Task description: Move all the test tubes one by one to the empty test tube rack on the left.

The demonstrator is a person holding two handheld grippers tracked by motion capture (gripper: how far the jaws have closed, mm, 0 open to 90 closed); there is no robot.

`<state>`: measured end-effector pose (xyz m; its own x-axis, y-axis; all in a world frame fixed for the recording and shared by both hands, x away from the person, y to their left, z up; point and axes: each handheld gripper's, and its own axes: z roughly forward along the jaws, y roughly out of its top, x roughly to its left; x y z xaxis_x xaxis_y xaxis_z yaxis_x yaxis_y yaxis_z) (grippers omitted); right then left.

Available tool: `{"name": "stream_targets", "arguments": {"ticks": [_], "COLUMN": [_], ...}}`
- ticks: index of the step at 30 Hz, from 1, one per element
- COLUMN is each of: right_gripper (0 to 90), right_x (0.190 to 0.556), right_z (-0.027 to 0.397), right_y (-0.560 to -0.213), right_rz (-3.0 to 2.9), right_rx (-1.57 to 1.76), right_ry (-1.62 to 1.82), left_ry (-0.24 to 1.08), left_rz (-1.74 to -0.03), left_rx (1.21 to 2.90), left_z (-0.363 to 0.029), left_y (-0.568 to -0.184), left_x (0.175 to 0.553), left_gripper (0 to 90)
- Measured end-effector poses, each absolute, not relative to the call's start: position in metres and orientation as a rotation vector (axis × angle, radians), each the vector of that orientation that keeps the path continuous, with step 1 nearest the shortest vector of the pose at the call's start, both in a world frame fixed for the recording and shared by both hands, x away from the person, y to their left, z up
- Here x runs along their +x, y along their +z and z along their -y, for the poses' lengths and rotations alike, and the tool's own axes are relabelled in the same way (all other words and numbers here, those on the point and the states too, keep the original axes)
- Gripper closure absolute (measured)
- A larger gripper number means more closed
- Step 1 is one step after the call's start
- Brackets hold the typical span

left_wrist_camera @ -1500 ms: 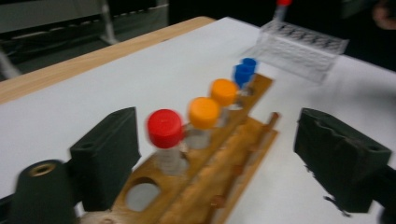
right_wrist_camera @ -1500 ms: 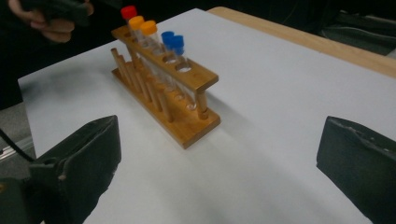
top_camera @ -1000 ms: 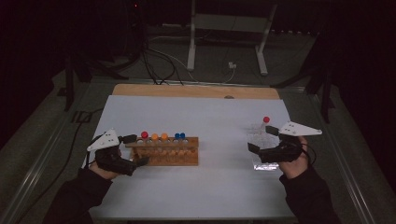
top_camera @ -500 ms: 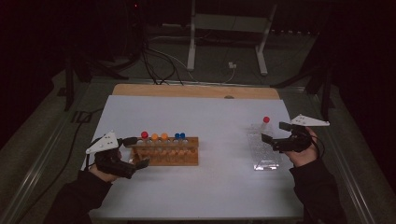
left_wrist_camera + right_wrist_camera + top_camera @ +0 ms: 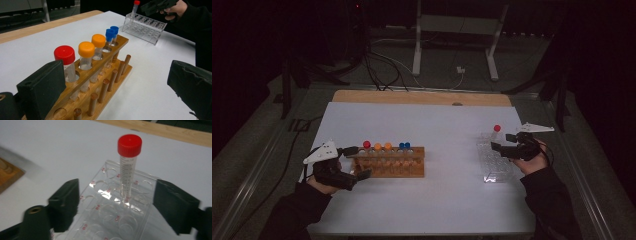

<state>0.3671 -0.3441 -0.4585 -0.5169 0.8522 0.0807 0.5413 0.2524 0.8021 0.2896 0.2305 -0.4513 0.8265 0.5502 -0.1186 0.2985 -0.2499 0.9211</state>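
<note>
My right gripper [image 5: 503,142] hangs over the clear plastic rack [image 5: 495,162] at the right side of the white table [image 5: 447,125]. Its jaws stand apart and have just been closing, with nothing pressed between the pads. In the right gripper view the red-capped tube [image 5: 128,165] stands upright in a hole toward the far end of that rack [image 5: 110,207], ahead of my right gripper [image 5: 115,202] and slightly beyond the jaw tips. The tube's long axis is vertical; the jaws flank it left and right, so it lies on the closing line but not yet between the pads. I judge that a short advance away from me must come before any grip.

My left gripper [image 5: 359,161] sits at the left end of the wooden rack [image 5: 392,162], jaws wide apart to either side of that end, clamped on nothing. That wooden rack [image 5: 100,80] holds a red-capped tube, two orange-capped tubes [image 5: 92,47] and two blue-capped tubes [image 5: 111,32] in a row, all upright.

The right hand is much the nearer to the tube in the clear rack; the left is well apart from it.
</note>
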Motion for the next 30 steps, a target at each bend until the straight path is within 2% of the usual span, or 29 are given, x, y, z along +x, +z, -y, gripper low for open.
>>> {"name": "stream_targets", "arguments": {"ticks": [5, 18, 30], "right_gripper": [43.4, 71.9, 74.6], "right_x": [0.375, 0.395, 0.389], "right_z": [0.343, 0.339, 0.337], "right_y": [-0.459, -0.461, -0.438], "right_rz": [-2.174, -2.168, -2.146], "right_rx": [1.275, 1.276, 1.205], "right_ry": [1.137, 1.112, 1.085], "left_ry": [0.275, 0.276, 0.267], "left_rz": [-0.648, -0.653, -0.653], "left_rx": [1.849, 1.850, 1.854], "left_z": [-0.232, -0.233, -0.232], "left_y": [-0.451, -0.452, -0.450], "left_x": [0.290, 0.291, 0.291], "left_gripper": [2.5, 2.5, 2.5]}}
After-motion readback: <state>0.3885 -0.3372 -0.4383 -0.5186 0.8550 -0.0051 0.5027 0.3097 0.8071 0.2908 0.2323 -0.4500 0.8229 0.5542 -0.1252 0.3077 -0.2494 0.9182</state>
